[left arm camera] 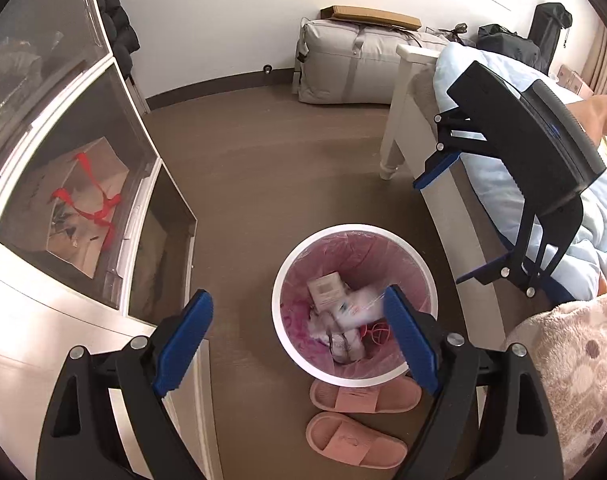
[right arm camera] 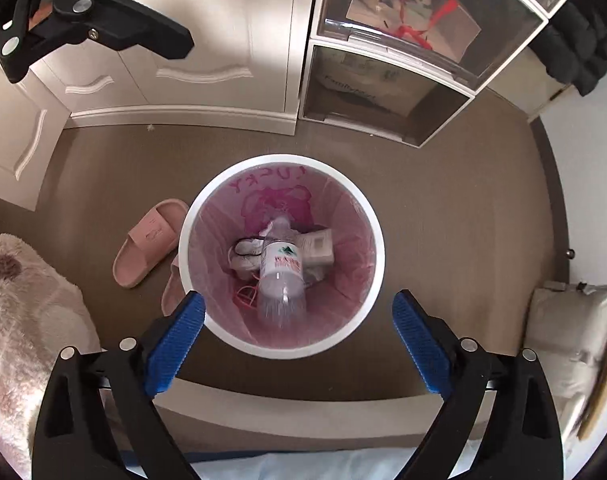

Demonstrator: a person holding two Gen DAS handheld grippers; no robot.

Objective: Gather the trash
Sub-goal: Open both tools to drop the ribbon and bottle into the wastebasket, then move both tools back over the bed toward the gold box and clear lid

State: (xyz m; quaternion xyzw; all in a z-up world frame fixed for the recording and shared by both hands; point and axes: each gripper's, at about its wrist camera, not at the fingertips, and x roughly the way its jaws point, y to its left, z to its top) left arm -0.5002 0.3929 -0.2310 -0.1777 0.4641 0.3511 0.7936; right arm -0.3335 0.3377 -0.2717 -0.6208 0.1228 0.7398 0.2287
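Note:
A white trash bin with a pink liner stands on the brown floor; it also shows in the right wrist view. Inside lie a clear plastic water bottle, blurred in the left wrist view, a small white box, crumpled white trash and pink cord. My left gripper is open and empty above the bin's near left side. My right gripper is open and empty, straight above the bin; it shows in the left wrist view over the bed edge.
Two pink slippers lie beside the bin. A white wardrobe and clear-front storage drawers stand along one side. A white bed frame with blue bedding and a fleece blanket is on the other. A grey storage bag sits by the wall.

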